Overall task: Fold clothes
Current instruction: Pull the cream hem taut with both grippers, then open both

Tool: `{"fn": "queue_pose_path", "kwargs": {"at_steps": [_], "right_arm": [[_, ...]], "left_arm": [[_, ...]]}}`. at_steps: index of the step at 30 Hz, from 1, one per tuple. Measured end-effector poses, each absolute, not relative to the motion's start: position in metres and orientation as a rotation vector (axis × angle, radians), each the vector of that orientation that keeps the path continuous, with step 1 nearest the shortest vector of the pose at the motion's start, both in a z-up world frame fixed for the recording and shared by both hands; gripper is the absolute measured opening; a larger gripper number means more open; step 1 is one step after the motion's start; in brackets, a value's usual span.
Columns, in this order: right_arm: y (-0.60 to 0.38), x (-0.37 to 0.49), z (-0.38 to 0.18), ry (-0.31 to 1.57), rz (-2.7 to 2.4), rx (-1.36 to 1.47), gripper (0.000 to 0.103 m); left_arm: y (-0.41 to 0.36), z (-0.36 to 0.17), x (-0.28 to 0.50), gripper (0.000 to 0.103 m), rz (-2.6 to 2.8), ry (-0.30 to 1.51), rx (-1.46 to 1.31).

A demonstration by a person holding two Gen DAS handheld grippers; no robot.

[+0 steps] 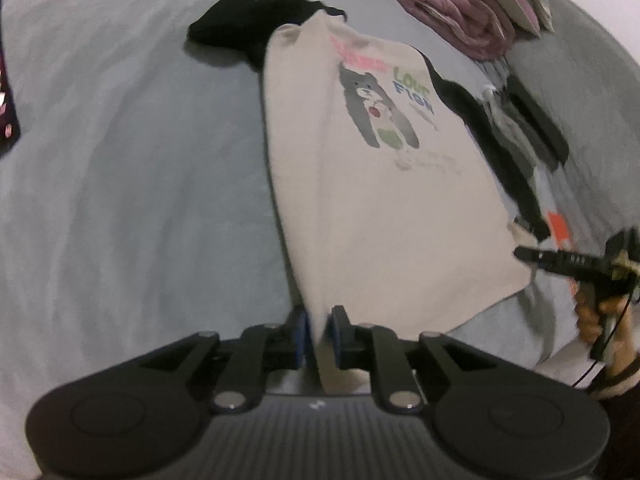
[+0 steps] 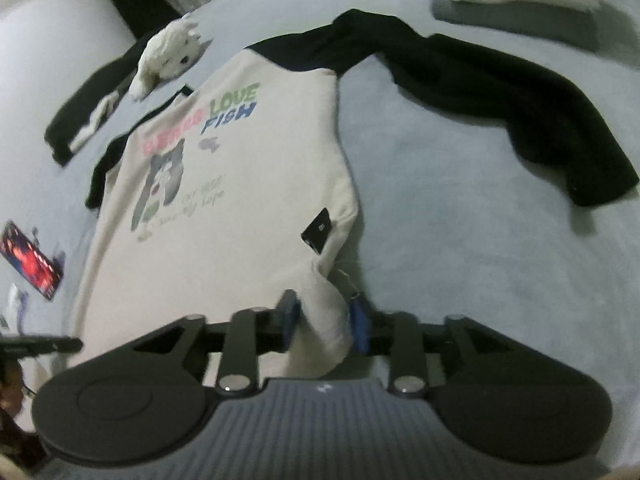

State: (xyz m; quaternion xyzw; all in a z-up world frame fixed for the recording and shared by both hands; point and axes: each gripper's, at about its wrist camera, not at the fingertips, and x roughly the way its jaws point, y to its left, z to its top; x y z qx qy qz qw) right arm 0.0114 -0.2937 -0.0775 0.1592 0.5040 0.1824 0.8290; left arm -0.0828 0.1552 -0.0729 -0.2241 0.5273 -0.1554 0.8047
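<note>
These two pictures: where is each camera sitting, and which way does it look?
Left wrist: rides the left gripper, looking down its jaws along the cream shirt; the person's other hand shows at right.
Right wrist: rides the right gripper, looking over the shirt's hem corner toward its black sleeve.
Shared: the shirt on the grey bedsheet.

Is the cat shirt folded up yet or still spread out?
Spread out. The cat shirt lies flat on the bed, print showing, one black sleeve stretched sideways.
</note>
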Motion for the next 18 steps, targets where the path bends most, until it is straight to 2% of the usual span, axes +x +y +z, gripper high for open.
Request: {"fn": "queue_pose_path", "kwargs": {"at_steps": [7, 14, 18], "right_arm": [[-0.321, 0.020, -0.084, 1.076, 0.369, 0.537, 0.039], [-0.326, 0.025, -0.076, 0.998, 0.359, 0.479, 0.039], [-0.313, 0.029, -0.069, 0.942, 0.441, 0.356, 0.039]], "left_arm": [[0.163, -0.078, -0.079, 0.023, -0.309, 1.100, -0.600], [0.155, -0.075, -0.076, 0.025, -0.311, 1.093, -0.559], [0.157, -0.076, -0.076, 0.025, -0.316, 1.093, -0.560]]}}
